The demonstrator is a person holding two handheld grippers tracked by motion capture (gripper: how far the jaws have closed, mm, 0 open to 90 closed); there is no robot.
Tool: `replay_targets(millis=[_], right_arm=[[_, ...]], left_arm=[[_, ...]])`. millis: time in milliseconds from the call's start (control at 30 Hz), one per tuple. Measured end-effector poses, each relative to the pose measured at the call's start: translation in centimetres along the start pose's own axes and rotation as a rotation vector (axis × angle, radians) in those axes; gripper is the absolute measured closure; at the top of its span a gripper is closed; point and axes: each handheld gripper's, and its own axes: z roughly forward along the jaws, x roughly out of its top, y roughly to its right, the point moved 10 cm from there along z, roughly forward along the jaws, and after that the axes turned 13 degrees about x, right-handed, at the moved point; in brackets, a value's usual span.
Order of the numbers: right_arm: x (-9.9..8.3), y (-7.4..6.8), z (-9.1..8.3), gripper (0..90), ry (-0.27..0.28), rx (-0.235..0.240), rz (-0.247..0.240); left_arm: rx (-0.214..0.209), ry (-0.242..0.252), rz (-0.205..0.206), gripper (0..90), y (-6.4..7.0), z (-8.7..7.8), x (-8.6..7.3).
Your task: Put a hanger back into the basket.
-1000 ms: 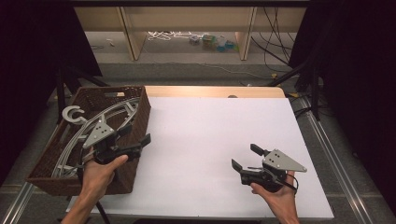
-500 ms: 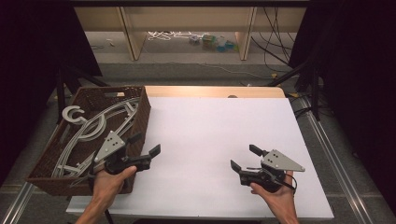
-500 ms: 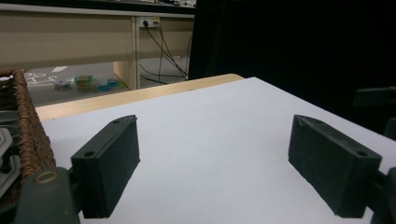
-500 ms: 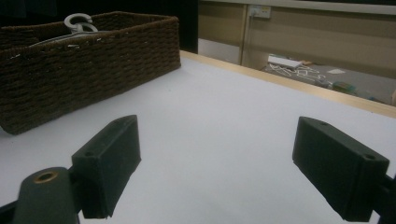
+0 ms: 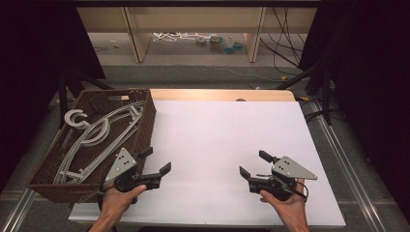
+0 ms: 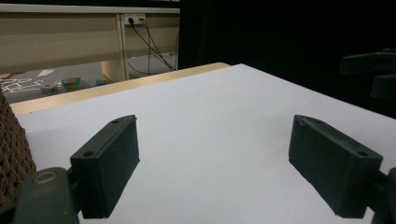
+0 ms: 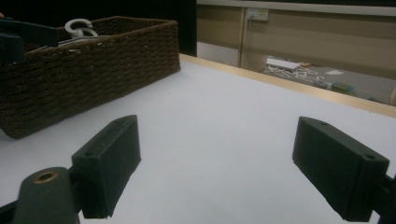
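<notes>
Wicker fills the left side of my bench (image 5: 227, 145): a dark woven basket (image 5: 145, 121) sits at the left edge of the white sheet, and inside it lie pale grey curved track pieces (image 5: 94, 140), with a C-shaped piece (image 5: 76, 118) on top near the far left corner. How many pieces are stacked there I cannot tell, since they overlap and the near wall of the basket hides their lower ends.

My left gripper (image 5: 154, 162) is just beside the basket's near right corner, over the white sheet, its 2 fingers spread wide with nothing between them. In the left gripper view those fingers (image 6: 109, 163) frame bare white surface, and a sliver of the basket's weave (image 6: 11, 158) is cut off at the left edge. Dark shapes at the right edge of that view are too dim to make out.

My right gripper (image 5: 254, 164) is well apart from the basket, near the front right of the sheet, its 2 fingers also spread and empty. In the right gripper view its fingers (image 7: 112, 161) point toward the basket (image 7: 93, 65), whose long side wall hides most of the tracks; just the C-shaped piece (image 7: 79, 25) and a strip of grey show above the rim. A black form at the upper left is cut off by the frame.
</notes>
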Motion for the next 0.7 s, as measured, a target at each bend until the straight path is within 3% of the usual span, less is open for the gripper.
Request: replay_targets(millis=[133, 300, 500, 700], right_arm=[[-0.1, -0.4, 0.2, 16.1, -0.003, 0.008, 0.001], [-0.5, -1.1, 0.1, 16.1, -0.009, 0.016, 0.004], [-0.9, -1.9, -0.1, 16.1, -0.013, 0.036, 0.006], [-1.1, -2.0, -0.4, 16.1, -0.022, 0.028, 0.015]], left_arm=[[0.021, 0.007, 0.018, 16.0, -0.2, -0.2, -0.5], [0.017, -0.003, 0.036, 16.0, 0.1, -0.6, -1.1], [0.016, -0.015, 0.030, 16.0, 0.2, -0.8, -1.6], [0.006, -0.021, 0.029, 16.0, 0.4, -0.7, -1.7]])
